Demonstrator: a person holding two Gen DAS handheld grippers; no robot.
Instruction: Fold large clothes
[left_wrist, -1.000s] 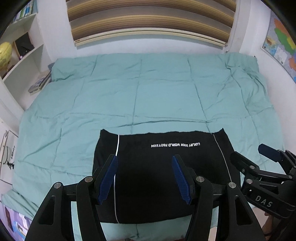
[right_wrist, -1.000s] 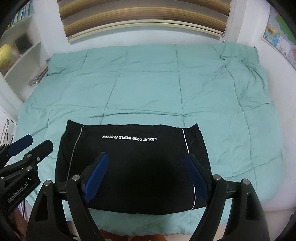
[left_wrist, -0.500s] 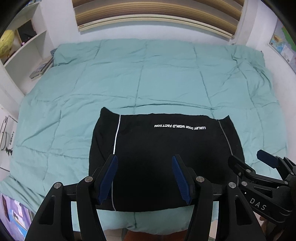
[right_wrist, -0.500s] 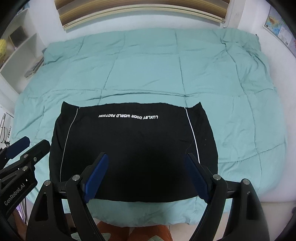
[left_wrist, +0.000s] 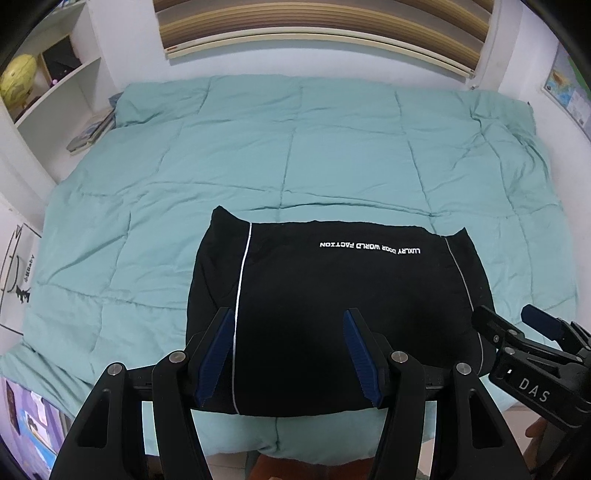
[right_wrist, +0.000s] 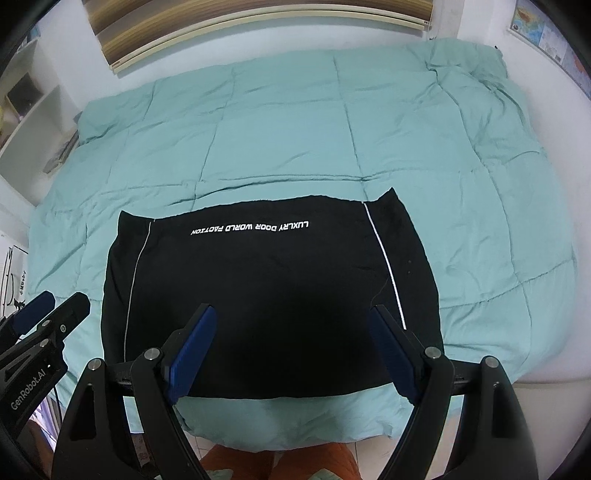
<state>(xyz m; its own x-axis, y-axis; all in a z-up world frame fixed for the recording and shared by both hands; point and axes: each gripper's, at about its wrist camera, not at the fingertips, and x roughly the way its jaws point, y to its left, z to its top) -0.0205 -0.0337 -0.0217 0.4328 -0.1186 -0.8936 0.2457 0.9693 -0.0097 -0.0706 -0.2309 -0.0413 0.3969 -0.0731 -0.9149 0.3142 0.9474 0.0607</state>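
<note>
Left gripper (left_wrist: 290, 350) and right gripper (right_wrist: 293, 349) gape empty above black garment (right_wrist: 266, 295).

Both wrist views are evenly and softly lit, with no hard shadows and no glare. The black garment (left_wrist: 332, 306) reads as a near featureless dark mass; its white lettering stays sharp. Fisheye distortion bows the striped blind (left_wrist: 325, 26) and walls, and dark vignetting fills the corners

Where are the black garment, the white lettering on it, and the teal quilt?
black garment (right_wrist: 266, 295): right wrist view, middle of the cloth.
white lettering (right_wrist: 249, 228): right wrist view, centre of the printed line.
teal quilt (left_wrist: 295, 155): left wrist view, bare quilted panel beyond the garment.
</note>
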